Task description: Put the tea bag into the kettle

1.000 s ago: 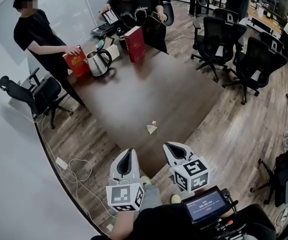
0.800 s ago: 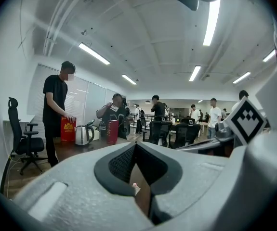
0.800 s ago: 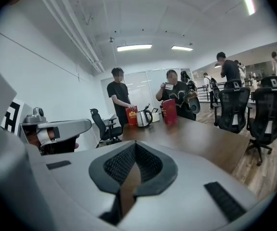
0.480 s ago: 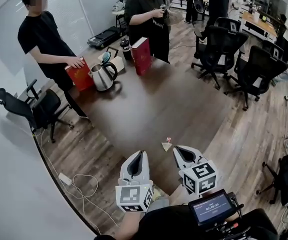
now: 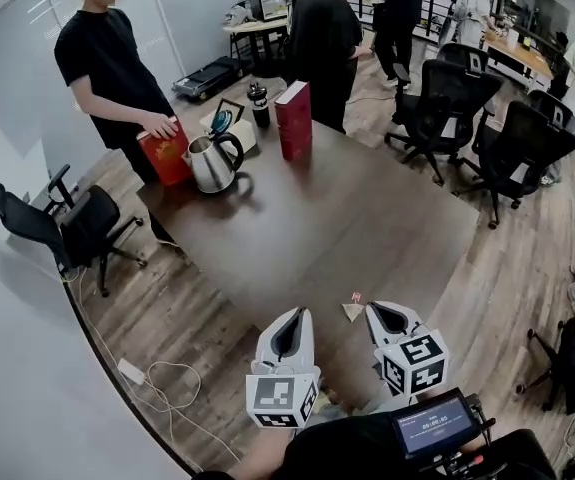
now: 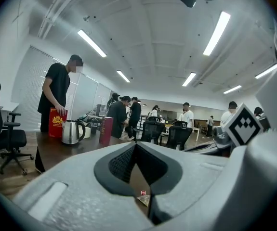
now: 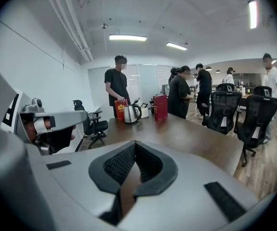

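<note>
Left gripper [image 5: 291, 315] and right gripper [image 5: 384, 310] jaws sit closed, empty; the tea bag [image 5: 353, 310] shows only tiny.

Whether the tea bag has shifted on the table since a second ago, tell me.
No. The tea bag lies equally close to the table's near corner; only the camera moved.

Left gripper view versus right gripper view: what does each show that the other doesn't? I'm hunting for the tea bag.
Only the left gripper view shows the tea bag, lying on the table and glimpsed low in the gap behind its touching jaws. Only the right gripper view shows the left gripper, at its left edge; no tea bag appears there. Both show the kettle and the upright red book at the table's far end.
</note>
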